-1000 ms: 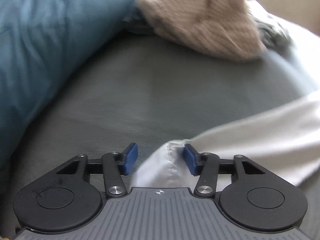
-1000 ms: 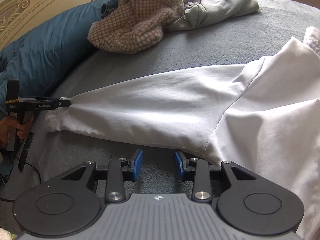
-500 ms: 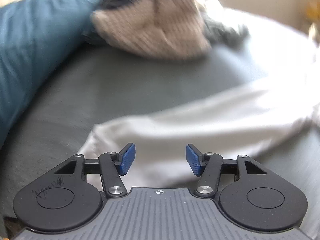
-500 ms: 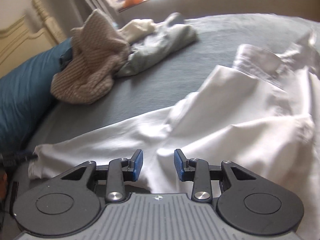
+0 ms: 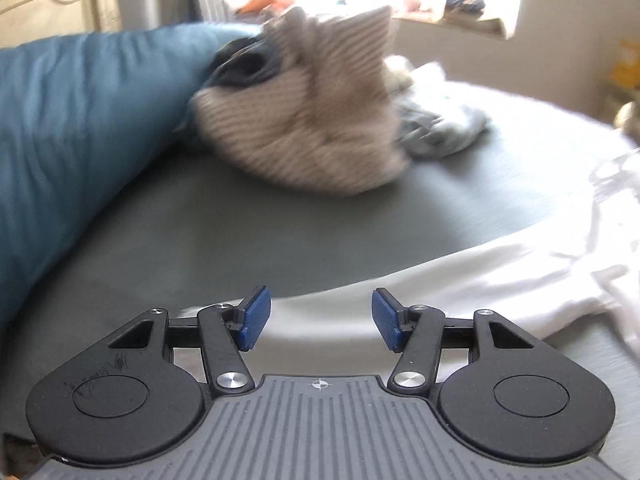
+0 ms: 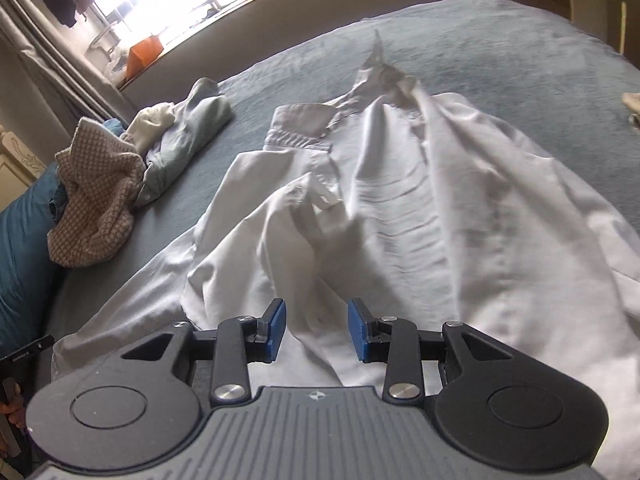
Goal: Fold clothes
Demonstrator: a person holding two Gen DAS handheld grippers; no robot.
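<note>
Blue pillow [image 5: 76, 136] lies on grey bedsheet [image 5: 280, 240].

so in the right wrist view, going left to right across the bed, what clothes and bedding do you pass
teal blue pillow → brown-and-cream checked knit garment → pale grey-green crumpled garment → white collared button-up shirt

Home bedroom: bed [image 6: 500, 32], pillow [image 5: 72, 128], carved headboard [image 5: 36, 4].

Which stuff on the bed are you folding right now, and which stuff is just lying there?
Being folded now:
- white shirt, spread out on the bed
- left gripper and right gripper, both open above it

Just lying there:
- checked brown knit
- pale green garment
- cream cloth
- blue pillow
- grey bedsheet
</note>
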